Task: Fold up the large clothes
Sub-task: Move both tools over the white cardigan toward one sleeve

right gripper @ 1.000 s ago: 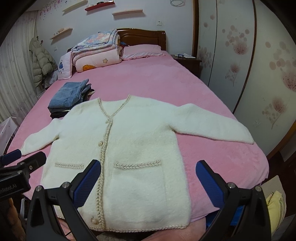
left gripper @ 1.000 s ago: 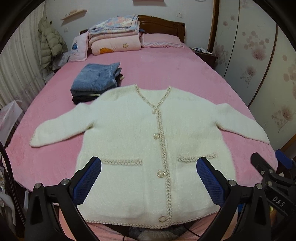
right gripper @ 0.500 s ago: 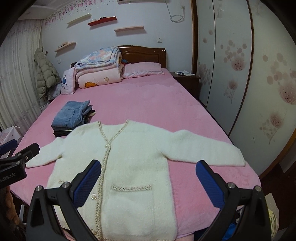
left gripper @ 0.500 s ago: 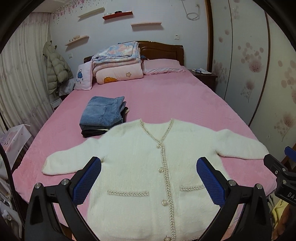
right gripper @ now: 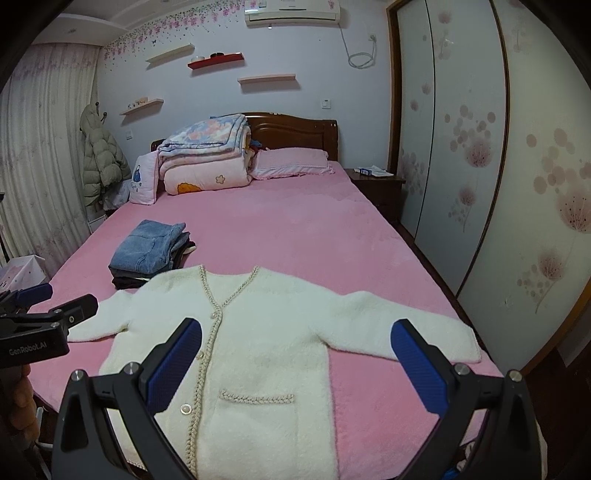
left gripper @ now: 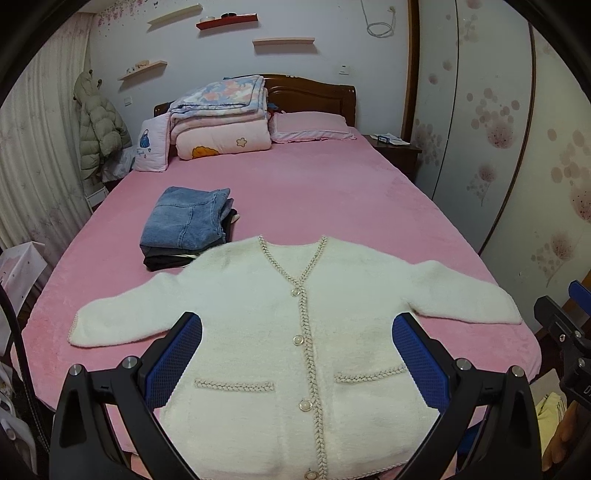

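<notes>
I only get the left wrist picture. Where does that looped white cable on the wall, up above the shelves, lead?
Observer: In the right wrist view the cable runs up to an air conditioner mounted near the ceiling.
Operator: Neat. How does my left claw look from outside?
Observer: The left claw has GenRobot.AI printed in white on its black body.
Operator: What is carrying it?
Observer: A hand grips it from below, just under that lettering.
</notes>
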`<state>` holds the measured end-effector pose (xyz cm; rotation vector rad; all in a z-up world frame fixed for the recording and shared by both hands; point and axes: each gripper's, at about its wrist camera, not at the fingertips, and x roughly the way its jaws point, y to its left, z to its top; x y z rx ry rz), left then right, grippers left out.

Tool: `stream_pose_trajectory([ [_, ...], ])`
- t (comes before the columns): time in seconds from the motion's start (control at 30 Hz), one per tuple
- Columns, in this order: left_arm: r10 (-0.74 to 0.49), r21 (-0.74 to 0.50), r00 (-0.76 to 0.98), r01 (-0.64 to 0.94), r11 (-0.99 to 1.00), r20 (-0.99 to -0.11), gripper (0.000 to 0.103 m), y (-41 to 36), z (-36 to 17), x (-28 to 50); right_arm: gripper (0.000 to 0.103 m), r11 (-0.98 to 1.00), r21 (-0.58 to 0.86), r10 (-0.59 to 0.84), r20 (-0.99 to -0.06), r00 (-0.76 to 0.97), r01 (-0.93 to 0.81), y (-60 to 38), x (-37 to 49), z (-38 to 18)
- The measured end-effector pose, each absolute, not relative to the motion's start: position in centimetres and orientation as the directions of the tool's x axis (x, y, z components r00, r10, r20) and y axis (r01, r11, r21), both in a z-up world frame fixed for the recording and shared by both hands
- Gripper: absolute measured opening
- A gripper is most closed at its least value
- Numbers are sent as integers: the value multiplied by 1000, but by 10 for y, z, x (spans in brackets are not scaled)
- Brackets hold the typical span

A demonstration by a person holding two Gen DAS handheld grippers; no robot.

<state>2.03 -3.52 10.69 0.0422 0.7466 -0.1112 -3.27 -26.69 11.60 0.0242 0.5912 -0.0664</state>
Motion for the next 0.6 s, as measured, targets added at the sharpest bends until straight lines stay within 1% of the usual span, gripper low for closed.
stream_pose_trajectory([
  [0.17,-72,11,734,107,994,-675,102,-40,108,23,102,999,-1,-41,-521,853,47,-267,-39,125],
  [0.4,-41,18,750,70,997,-660,102,-40,111,21,102,999,-19,-36,-515,857,30,-259,-36,126],
  [0.6,-7,28,759,33,999,-652,102,-39,114,23,102,1000,-8,-15,-516,857,13,-257,-33,127],
])
